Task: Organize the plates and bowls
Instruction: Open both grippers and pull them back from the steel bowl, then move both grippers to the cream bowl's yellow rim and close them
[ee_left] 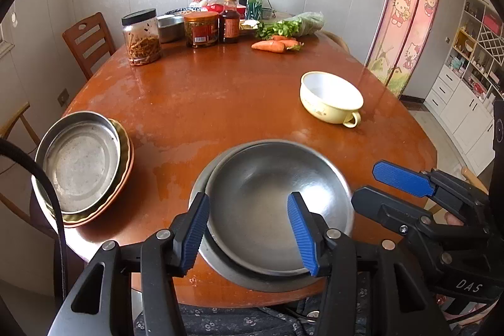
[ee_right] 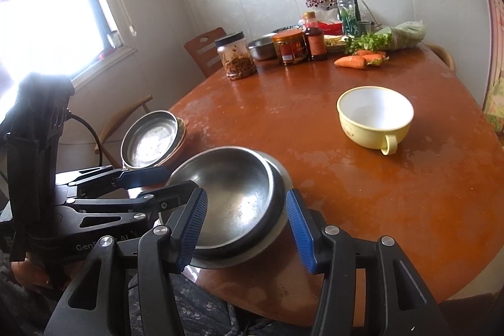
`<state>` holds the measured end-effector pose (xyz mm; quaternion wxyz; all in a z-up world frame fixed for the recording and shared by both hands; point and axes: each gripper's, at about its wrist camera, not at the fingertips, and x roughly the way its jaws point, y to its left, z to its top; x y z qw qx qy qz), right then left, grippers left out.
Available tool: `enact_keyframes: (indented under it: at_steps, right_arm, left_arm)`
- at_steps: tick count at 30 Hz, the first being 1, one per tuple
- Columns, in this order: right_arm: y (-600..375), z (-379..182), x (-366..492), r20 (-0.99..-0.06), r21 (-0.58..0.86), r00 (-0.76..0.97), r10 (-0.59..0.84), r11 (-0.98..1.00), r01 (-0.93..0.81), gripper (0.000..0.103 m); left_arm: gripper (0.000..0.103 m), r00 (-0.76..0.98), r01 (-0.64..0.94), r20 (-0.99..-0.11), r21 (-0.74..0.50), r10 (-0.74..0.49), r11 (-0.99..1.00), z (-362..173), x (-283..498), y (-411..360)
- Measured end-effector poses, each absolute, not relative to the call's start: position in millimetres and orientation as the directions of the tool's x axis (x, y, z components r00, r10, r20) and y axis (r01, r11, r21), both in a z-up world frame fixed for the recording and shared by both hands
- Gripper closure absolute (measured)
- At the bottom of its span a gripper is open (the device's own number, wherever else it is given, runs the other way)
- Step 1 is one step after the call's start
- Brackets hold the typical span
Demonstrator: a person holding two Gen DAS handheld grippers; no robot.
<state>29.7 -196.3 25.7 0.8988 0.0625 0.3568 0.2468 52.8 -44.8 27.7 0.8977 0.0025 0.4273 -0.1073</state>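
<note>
Left wrist view shows the left gripper [ee_left: 249, 233], ribbed blue pads spread and gripping nothing, straddling the near-left rim of a round steel bowl [ee_left: 277, 203] nested in another at the glossy wooden table's [ee_left: 220, 96] near edge.

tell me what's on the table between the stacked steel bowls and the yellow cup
Nothing: bare table separates the stacked steel bowls from the yellow cup; both wrist views show it.
</note>
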Motion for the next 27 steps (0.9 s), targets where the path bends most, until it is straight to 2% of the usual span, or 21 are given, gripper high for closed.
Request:
enact_keyframes:
  at_steps: [16, 27]
  right_arm:
    - [-230, 49, 27, -0.555, 0.243, 0.714, 0.427, 0.904, -0.352, 0.040]
    - [-263, 43, 57, -0.569, 0.235, 0.740, 0.360, 0.933, -0.273, 0.039]
  left_arm:
    - [0.049, 0.617, 0.262, -0.753, -0.080, -0.230, 0.962, 42, 72, -78]
    - [0.046, 0.589, 0.306, -0.766, -0.084, -0.257, 0.948, 38, 116, -114]
